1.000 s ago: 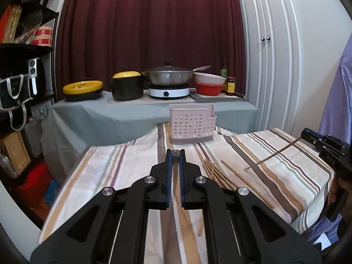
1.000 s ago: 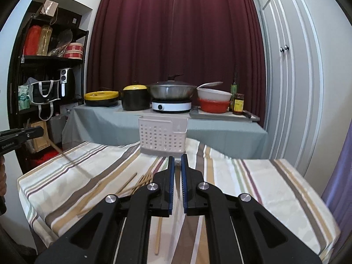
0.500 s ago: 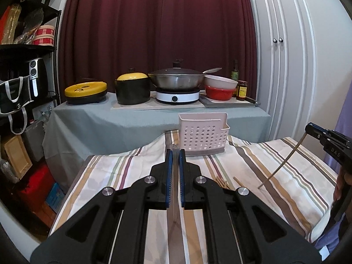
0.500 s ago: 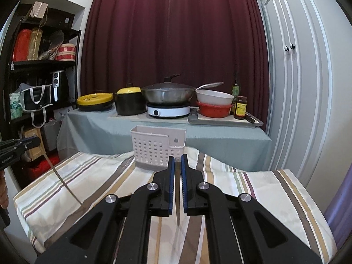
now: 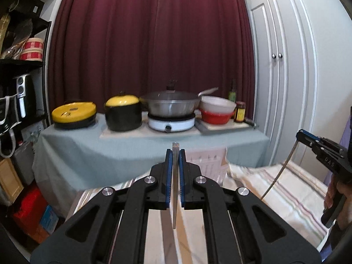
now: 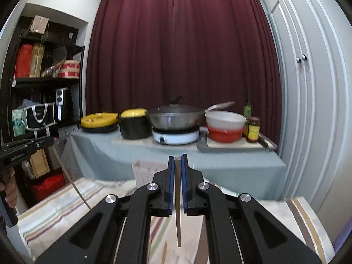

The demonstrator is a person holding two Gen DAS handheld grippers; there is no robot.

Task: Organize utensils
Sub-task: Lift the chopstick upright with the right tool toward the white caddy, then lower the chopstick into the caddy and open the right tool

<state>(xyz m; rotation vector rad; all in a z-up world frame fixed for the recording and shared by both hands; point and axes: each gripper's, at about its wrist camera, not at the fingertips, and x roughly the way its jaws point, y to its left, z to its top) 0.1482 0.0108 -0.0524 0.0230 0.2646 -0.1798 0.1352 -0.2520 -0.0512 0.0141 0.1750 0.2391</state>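
Two tables, striped cloth (image 5: 286, 189), grey-clothed one (image 5: 132, 151) before maroon curtain (image 5: 154, 44), each hand-held gripper (image 5: 175, 154) (image 6: 177, 160) clamping seemingly a chopstick (image 5: 174, 209) (image 6: 178, 220)

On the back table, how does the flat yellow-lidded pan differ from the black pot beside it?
The flat yellow-lidded pan is low and wide; the black pot is taller and narrower. The pan's lid is nearly flat, the pot's lid domed. The pan stands left of the pot. Both have yellow lids over black bodies and stand on the cloth-covered table.
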